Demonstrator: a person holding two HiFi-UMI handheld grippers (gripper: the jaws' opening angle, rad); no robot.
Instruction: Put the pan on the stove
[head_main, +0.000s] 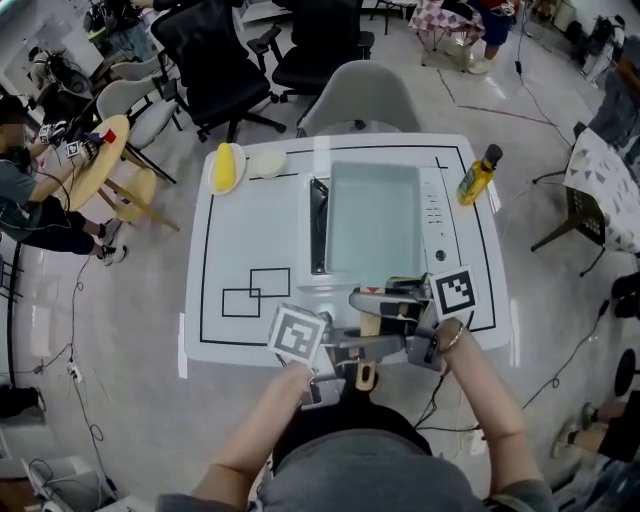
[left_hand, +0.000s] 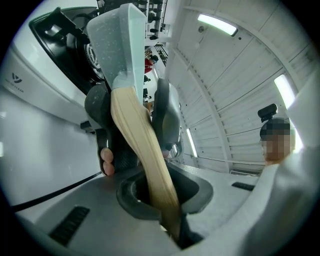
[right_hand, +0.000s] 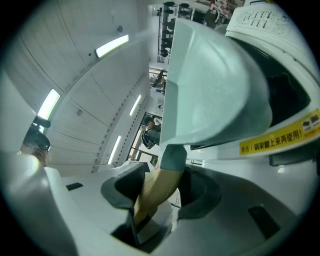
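Note:
A pale green square pan (head_main: 375, 220) lies over the white stove (head_main: 440, 215), its wooden handle (head_main: 370, 323) pointing at the table's near edge. I cannot tell whether it rests on the stove. My left gripper (head_main: 366, 349) is shut on the handle, which runs between its pads in the left gripper view (left_hand: 145, 160) up to the pan (left_hand: 117, 45). My right gripper (head_main: 364, 301) stands closer to the pan. In the right gripper view its jaws stand wide round the handle (right_hand: 157, 192), with a gap on one side, below the pan (right_hand: 210, 85).
A yellow item on a plate (head_main: 228, 167) and a white dish (head_main: 267, 162) sit at the table's far left. A yellow bottle (head_main: 478, 177) stands at the far right. Black rectangles (head_main: 255, 290) are drawn left of the stove. A grey chair (head_main: 365, 95) stands behind the table.

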